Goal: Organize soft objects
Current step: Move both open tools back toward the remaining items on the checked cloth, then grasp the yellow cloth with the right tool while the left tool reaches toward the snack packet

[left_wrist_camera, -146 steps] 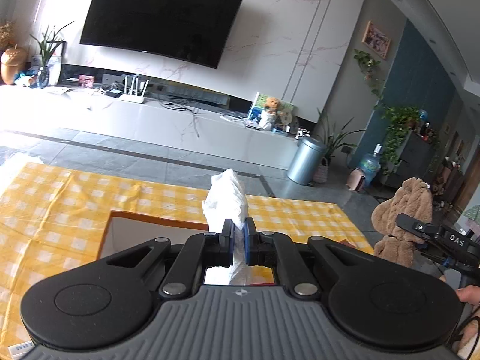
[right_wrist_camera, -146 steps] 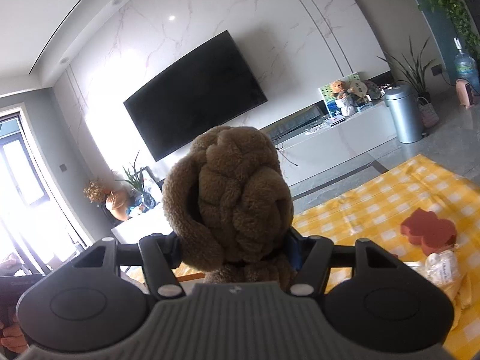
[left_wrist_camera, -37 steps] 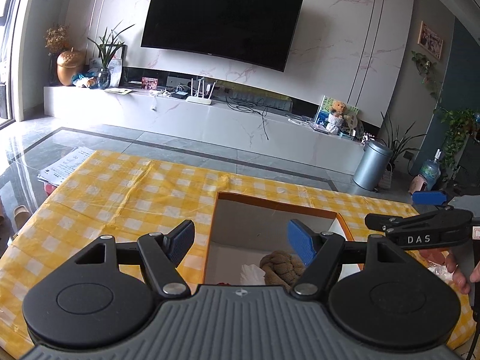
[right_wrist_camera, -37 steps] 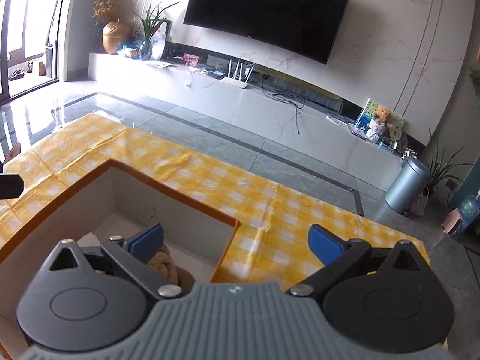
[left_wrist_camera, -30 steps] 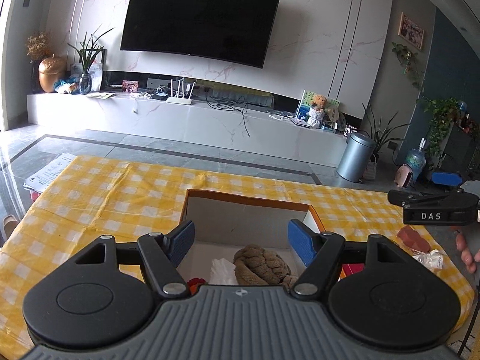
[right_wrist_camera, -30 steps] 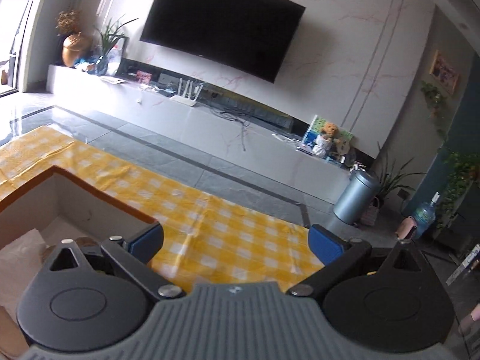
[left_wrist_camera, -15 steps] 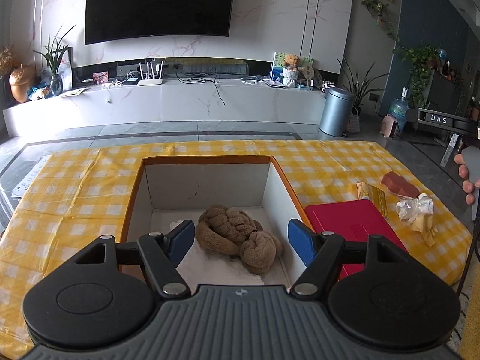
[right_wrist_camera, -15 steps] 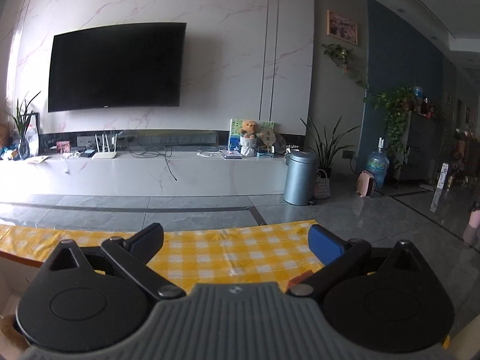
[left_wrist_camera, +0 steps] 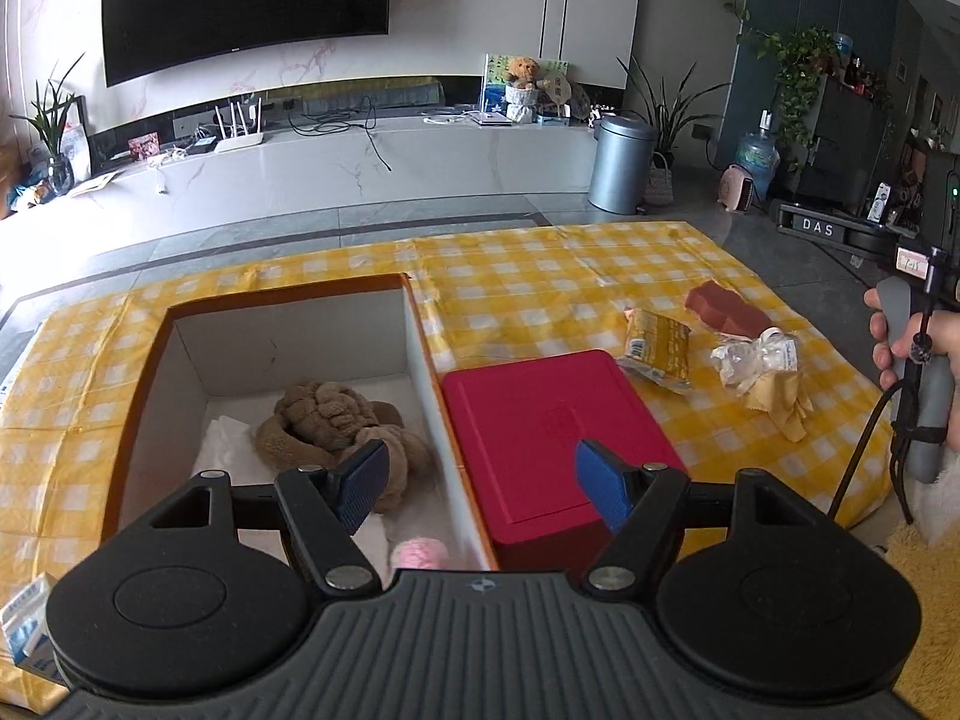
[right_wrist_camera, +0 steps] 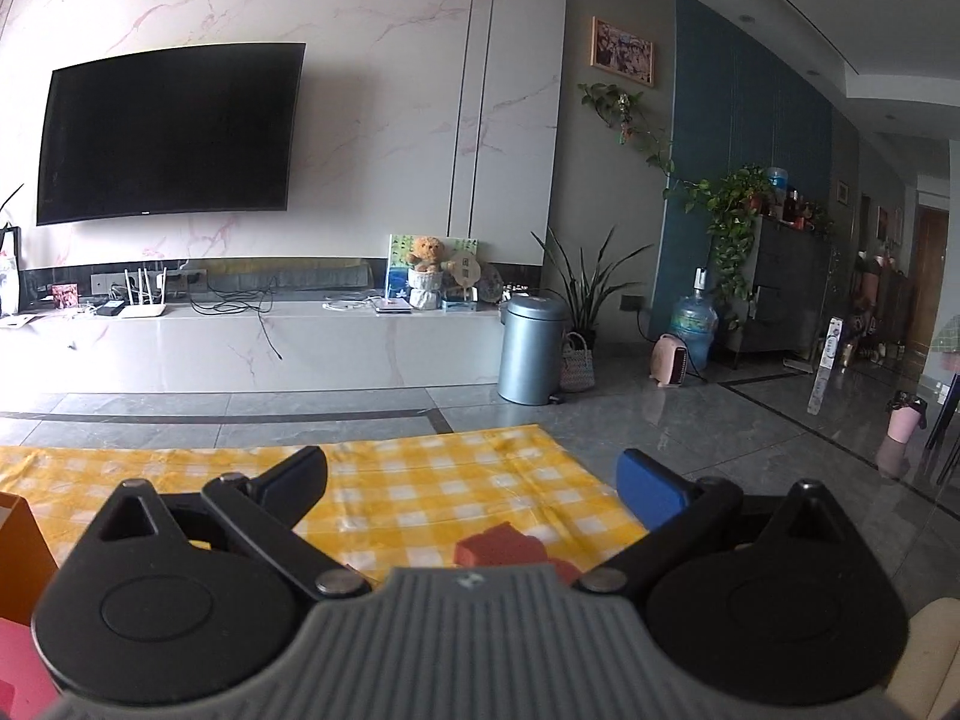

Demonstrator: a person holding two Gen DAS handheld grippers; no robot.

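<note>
Two grippers are in play, both with jaws spread wide and nothing between them. The left gripper hangs over the seam between one open box and one red lid just beside it at 3 o'clock. The right gripper points out across the yellow checked cloth toward the room.

Inside the box lie three soft things: one brown braided plush near the middle, one white cloth under it and showing at 9 o'clock, and one pink fluffy ball at 6 o'clock (partly hidden behind the gripper body).

Four loose items rest on the cloth, at 2 o'clock from the lid: one yellow packet, one dark red sponge, one clear crinkled bag and one yellow rag touching that bag.

The left wrist view alone shows the box contents, the lid whole, and a hand gripping the right tool's handle at 3 o'clock. The right wrist view alone shows only the sponge between its fingers, an orange box corner at 9 o'clock, and more of the hallway at 3 o'clock.
</note>
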